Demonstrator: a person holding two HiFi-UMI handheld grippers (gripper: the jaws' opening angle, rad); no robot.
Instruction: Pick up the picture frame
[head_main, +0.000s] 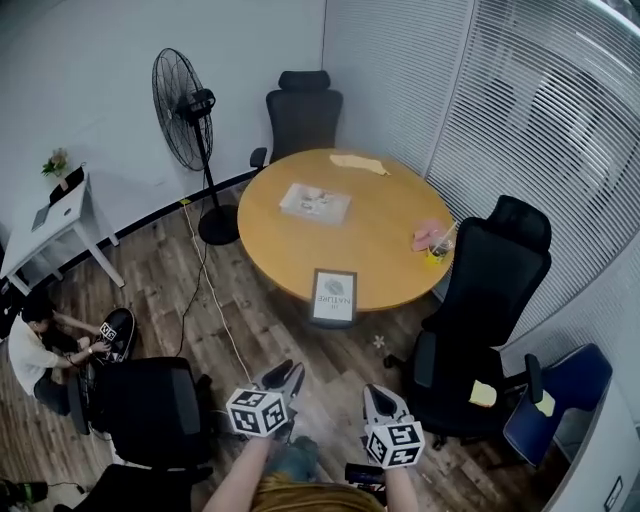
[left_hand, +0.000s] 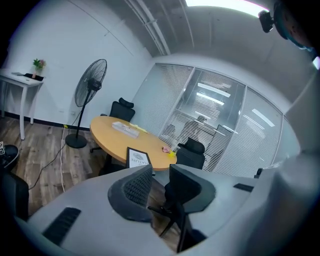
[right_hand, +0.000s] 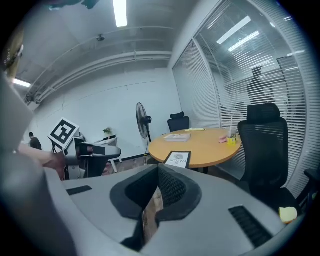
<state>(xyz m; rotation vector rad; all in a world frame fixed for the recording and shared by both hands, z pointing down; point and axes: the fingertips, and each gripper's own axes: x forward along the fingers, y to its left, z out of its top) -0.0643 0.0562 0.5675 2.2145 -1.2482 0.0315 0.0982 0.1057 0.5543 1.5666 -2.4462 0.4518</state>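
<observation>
Starting nearest: both tongs sit low in front of us, side by side, aimed at the table (head_main: 385, 235).

Left tongs (head_main: 287, 372) (left_hand: 160, 172) stand partly open, with a clear gap between the pads and nothing in it. We judge them readied for the frame's edge.

Right tongs (head_main: 378, 395) (right_hand: 158, 172) are closed on nothing. The tips meet, and only a sliver of floor shows lower down. They are probably held as support.

Wood floor (head_main: 250, 320) lies between us and the table, so we are well apart from it and no grasp is possible yet. A black office chair (head_main: 490, 300) on our right flanks the approach.

Picture frame (head_main: 333, 296) (left_hand: 138, 159) (right_hand: 178, 159) rests at the table's near rim, print facing us, which favours a grip from this side. Propped or flat, we cannot tell.

Farther off: a flat book (head_main: 315, 203) mid-table and a fan (head_main: 185, 110) behind.
</observation>
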